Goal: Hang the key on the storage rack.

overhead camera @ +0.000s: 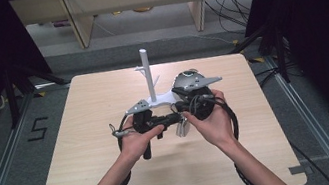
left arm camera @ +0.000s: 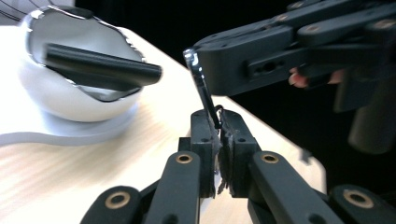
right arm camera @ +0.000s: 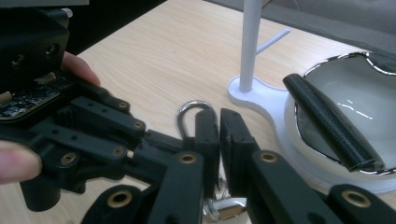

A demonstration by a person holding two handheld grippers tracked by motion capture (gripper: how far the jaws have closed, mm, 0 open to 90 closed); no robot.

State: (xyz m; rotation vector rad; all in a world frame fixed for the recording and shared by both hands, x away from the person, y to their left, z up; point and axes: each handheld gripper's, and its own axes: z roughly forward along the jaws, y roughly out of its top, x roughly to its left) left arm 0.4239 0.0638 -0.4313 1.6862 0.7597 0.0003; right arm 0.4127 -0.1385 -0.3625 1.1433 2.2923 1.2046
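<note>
- Could slip: left tongs (left arm camera: pixel 218 122) pinched on just a thin edge of the loop (left arm camera: pixel 203 86), so a small twist of either hand could pull it free
- Could drop to the counter (overhead camera: pixel 116 181) and skid or bounce toward the edge, being held in the air rather than resting on anything
- Could bend or scrape if the hands pull apart or turn against each other, with right tongs (right arm camera: pixel 219 116) clamped on the same loop from the other side
- Could jam: the two sets of tongs crowded tip to tip, leaving little room to shift a grip without knocking the other
- Could bump the white stand (overhead camera: pixel 148 75) or the bowl (left arm camera: pixel 70 107) close behind, tipping the black roll (left arm camera: pixel 98 65) that lies across the rim
- Hard to judge the right-hand grip exactly: jaws nearly together, the bright bow showing just behind one jaw in the right gripper view
- Loop: small, thin, shiny silver metal, rounded like a ring or clip at one end, flat and narrow seen edge-on, with a chrome part hanging lower
- Place: between both tongs above the middle of the counter, in front of the stand, clear of the wood
</note>
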